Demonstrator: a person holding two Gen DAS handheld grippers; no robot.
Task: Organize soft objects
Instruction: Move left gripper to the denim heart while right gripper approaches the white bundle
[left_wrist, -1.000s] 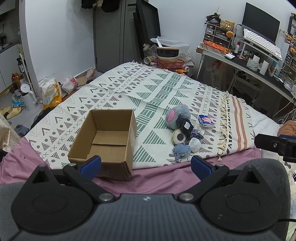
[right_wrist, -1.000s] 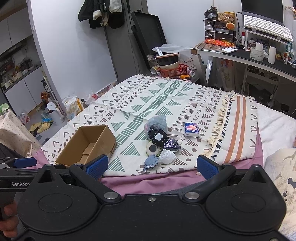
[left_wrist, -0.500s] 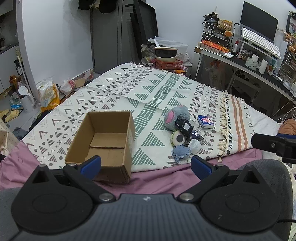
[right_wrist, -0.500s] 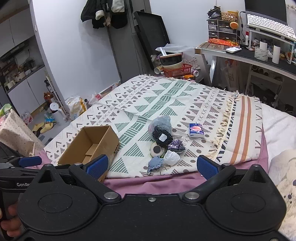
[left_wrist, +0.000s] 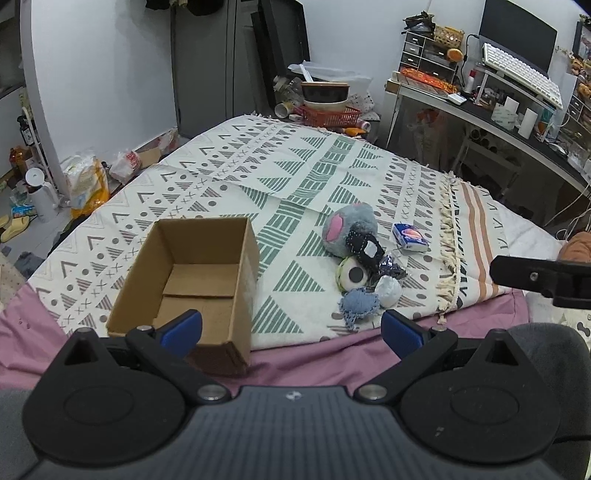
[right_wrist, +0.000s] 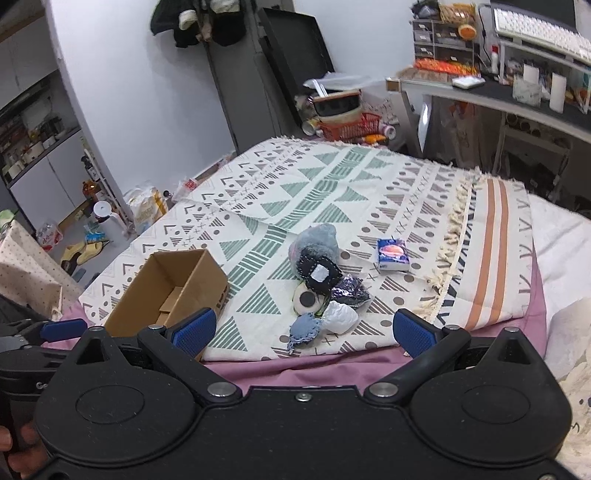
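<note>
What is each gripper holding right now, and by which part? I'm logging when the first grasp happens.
Nothing is held. The left gripper and right gripper are both open, short of the soft-toy pile and the empty cardboard box.

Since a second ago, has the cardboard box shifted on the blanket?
No. The box sits on the same chevron and cross rows of the blanket, with its near end over the hem; only the cameras moved.
</note>
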